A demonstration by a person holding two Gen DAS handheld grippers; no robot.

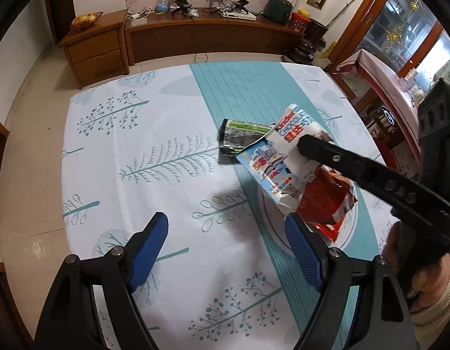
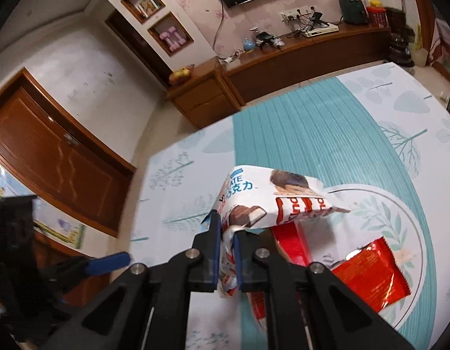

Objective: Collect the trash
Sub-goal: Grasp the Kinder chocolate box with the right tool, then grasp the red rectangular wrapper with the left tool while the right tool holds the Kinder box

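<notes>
A surface (image 1: 137,134) draped in a white-and-teal leaf-print cloth carries a red foil wrapper (image 1: 327,204) and a dark green packet (image 1: 242,140), while the right tongs (image 2: 226,242) clamp a white chocolate wrapper (image 2: 254,201) lifted above them, and the left tongs (image 1: 225,248) hover apart nearby, holding nothing.

Both grippers are the same build: chunky black plastic linkage arms with round silver pins at the pivots, and ribbed blue pads on the fingers. The left gripper (image 1: 226,245) shows four pins in a row behind its pads (image 1: 149,250). The right gripper (image 2: 226,250) has raised lettering moulded along its black finger. Next to that lettering, the hand (image 1: 420,274) wears a cream knit cuff (image 1: 437,306).
</notes>
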